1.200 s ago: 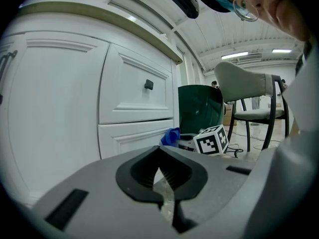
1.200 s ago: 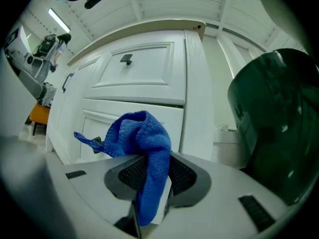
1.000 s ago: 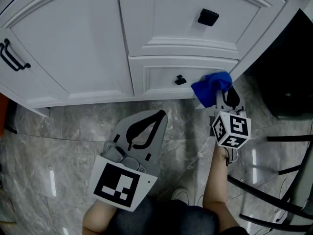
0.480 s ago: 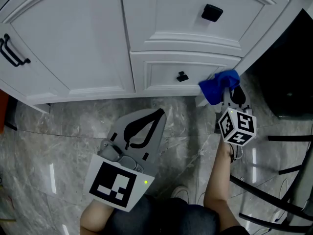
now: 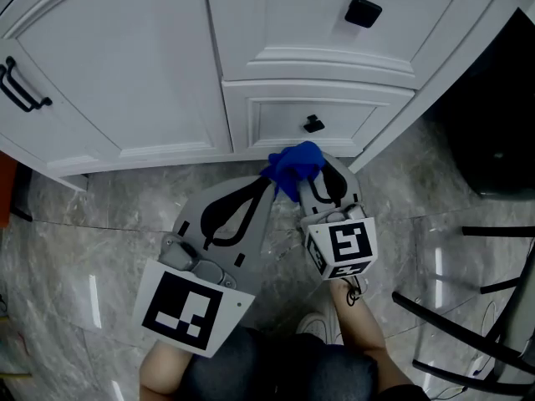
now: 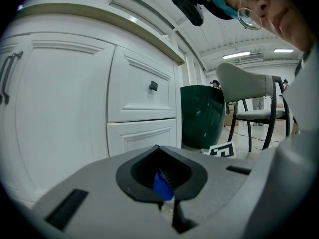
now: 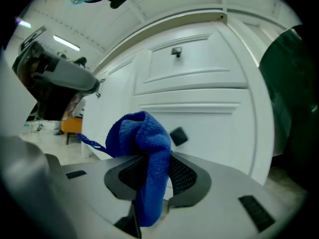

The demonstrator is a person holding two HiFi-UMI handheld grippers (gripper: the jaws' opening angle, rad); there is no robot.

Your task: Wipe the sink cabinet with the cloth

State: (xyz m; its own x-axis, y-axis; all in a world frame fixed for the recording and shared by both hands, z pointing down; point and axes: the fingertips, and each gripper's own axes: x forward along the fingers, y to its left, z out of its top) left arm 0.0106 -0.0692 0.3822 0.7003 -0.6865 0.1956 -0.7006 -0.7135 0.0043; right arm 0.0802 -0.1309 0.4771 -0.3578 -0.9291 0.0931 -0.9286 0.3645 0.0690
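Cloth (image 5: 292,168) pinched by right gripper (image 5: 311,182) fingers near drawer (image 5: 280,117) edge; left gripper (image 5: 269,195) fingers closed.

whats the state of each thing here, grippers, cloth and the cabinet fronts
left gripper, jaws together at the tips
right gripper, shut on the cloth
cloth, bunched, clamped between the right jaws
left door, closed
upper knob front, closed
lower drawer, closed
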